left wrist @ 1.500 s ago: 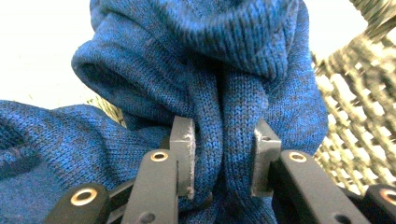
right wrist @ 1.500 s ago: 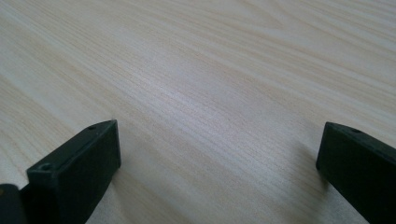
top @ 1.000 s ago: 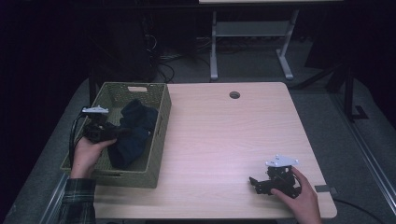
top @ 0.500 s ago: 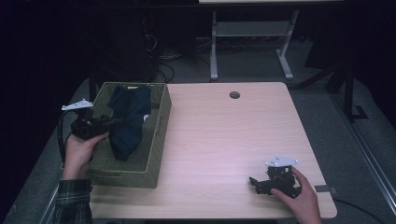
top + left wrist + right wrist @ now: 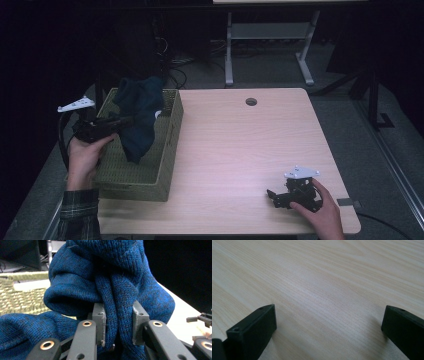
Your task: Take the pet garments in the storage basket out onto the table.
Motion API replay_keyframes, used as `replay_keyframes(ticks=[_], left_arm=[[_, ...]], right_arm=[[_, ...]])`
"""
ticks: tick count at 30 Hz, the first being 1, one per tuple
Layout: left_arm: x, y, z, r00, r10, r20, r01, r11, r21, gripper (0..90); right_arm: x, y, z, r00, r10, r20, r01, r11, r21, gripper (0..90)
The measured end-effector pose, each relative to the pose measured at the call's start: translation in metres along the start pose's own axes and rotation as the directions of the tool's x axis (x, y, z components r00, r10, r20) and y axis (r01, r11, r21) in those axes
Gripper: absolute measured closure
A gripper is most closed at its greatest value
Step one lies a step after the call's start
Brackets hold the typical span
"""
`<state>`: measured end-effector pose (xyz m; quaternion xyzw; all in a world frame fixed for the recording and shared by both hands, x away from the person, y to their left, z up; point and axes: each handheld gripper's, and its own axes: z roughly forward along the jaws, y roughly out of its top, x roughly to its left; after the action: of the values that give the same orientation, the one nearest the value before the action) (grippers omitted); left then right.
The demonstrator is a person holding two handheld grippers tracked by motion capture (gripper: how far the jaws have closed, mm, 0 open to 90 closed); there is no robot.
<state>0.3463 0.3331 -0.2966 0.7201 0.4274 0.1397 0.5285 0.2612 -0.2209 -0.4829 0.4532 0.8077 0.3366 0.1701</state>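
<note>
- the blue knitted cloth (image 5: 140,117) is pinched between the jaws of the left gripper (image 5: 118,122); in the left gripper view a thick fold of the cloth (image 5: 117,315) is squeezed tight between the two grey pads (image 5: 99,315).
- the cloth is held above the green woven basket (image 5: 167,145), at the left side of the worktop (image 5: 250,150).
- the long way of the cloth runs up and down: one bunch is seen above the jaws, and the longer end hangs below them, down toward the inside of the basket.
- whether the low end touches the basket floor cannot be told.
- the bare wood lies to the right of the jaws, past the near basket wall, so that wall has to be cleared by the hanging end, it is judged.
- the right gripper (image 5: 280,196) is rested on the worktop, well apart from the cloth; its jaws are spread wide with nothing between them, and bare wood is seen in the right gripper view.
- the left hand (image 5: 85,157) is much nearer to the cloth than the right hand (image 5: 320,212).
</note>
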Motion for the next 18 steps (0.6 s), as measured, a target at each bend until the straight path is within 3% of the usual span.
replay_keyframes(ticks=[8, 18], left_arm=[[-0.02, 0.015, 0.007, 0.9981, 0.042, 0.046, -0.04, 0.9988, -0.029, 70.5], [-0.045, 0.028, 0.026, 0.9908, 0.084, 0.106, -0.081, 0.9961, -0.033, 70.5]], right_arm=[[0.0, 0.0, 0.0, 1.0, -0.001, 0.0, 0.001, 1.0, 0.001, 0.0], [0.0, 0.0, 0.0, 1.0, -0.002, -0.001, 0.002, 1.0, 0.001, 0.0]])
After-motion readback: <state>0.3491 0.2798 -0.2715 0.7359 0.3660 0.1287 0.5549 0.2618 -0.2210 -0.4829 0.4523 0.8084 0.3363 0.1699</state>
